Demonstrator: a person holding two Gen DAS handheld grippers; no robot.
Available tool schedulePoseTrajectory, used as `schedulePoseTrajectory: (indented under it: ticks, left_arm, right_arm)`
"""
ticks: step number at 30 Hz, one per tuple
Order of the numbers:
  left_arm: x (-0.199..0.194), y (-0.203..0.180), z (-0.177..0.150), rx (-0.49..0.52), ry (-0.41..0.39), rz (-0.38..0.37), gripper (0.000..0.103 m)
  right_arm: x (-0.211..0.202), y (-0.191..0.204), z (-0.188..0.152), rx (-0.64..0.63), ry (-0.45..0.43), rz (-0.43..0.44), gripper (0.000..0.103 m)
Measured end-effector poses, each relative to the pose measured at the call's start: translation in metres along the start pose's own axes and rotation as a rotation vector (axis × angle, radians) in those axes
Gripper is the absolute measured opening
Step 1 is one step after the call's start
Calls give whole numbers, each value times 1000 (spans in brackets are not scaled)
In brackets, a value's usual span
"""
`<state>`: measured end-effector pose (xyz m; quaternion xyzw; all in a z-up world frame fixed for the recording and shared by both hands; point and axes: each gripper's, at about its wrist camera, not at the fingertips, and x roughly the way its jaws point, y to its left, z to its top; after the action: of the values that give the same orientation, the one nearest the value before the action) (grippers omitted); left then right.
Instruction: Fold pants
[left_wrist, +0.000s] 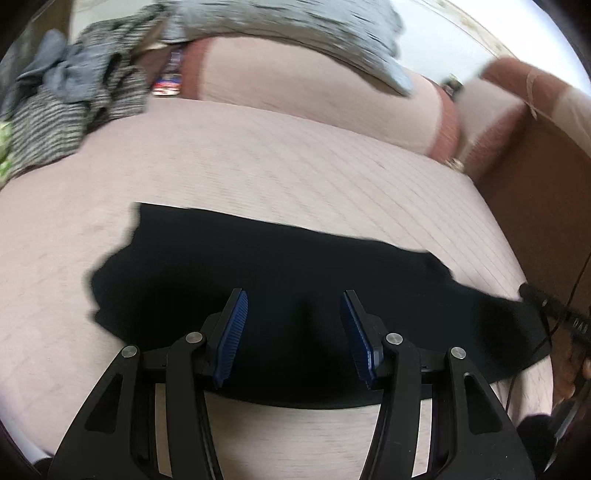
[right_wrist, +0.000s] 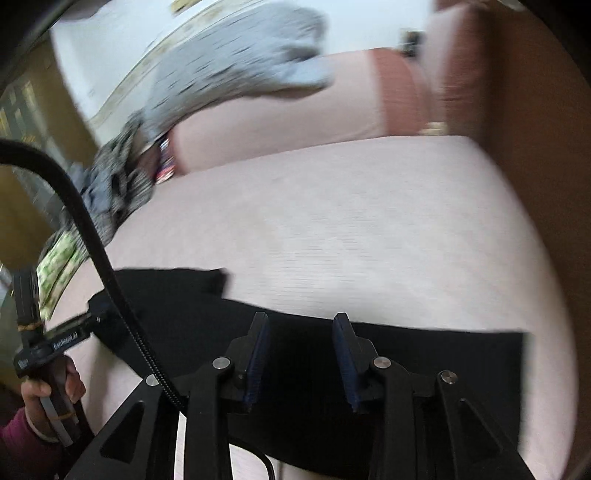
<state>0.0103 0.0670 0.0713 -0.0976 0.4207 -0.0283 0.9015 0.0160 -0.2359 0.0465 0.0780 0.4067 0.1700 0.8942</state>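
Observation:
The black pants (left_wrist: 280, 295) lie flat on a pale pink sofa seat (left_wrist: 258, 162), folded into a wide strip. My left gripper (left_wrist: 293, 297) hovers over their middle, open and empty, blue pads apart. In the right wrist view the pants (right_wrist: 424, 354) run across the bottom, and my right gripper (right_wrist: 300, 321) is open and empty above their far edge. The left gripper (right_wrist: 70, 332) shows there at the left, held by a hand, touching the pants' left end. The right gripper's tip (left_wrist: 535, 295) shows at the right edge of the left wrist view.
A pile of grey and striped clothes (left_wrist: 74, 96) lies at the sofa's back left. A grey patterned cloth (left_wrist: 295, 29) drapes over the backrest (left_wrist: 314, 92). A brown armrest (left_wrist: 535, 166) bounds the seat on the right. A black cable (right_wrist: 92, 240) arcs across the right wrist view.

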Motion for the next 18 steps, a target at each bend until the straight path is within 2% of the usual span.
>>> schedulePoseTrajectory:
  ticks: [4, 7, 9, 11, 14, 18]
  left_arm:
    - [-5, 45, 5, -87, -20, 73, 52]
    - [-3, 75, 3, -156, -7, 128, 52]
    - [-1, 90, -1, -186, 2, 152, 52]
    - [3, 100, -6, -201, 14, 194, 52]
    - [11, 112, -15, -254, 30, 157, 52]
    - [6, 105, -14, -214, 11, 183, 52]
  right_arm:
    - [57, 42, 11, -28, 72, 60, 34]
    - [86, 59, 14, -44, 99, 92, 34]
    - [94, 65, 14, -102, 93, 54, 13]
    - [98, 69, 18, -125, 95, 28, 11]
    - [104, 69, 15, -145, 114, -11, 11]
    - [100, 76, 14, -177, 109, -51, 12]
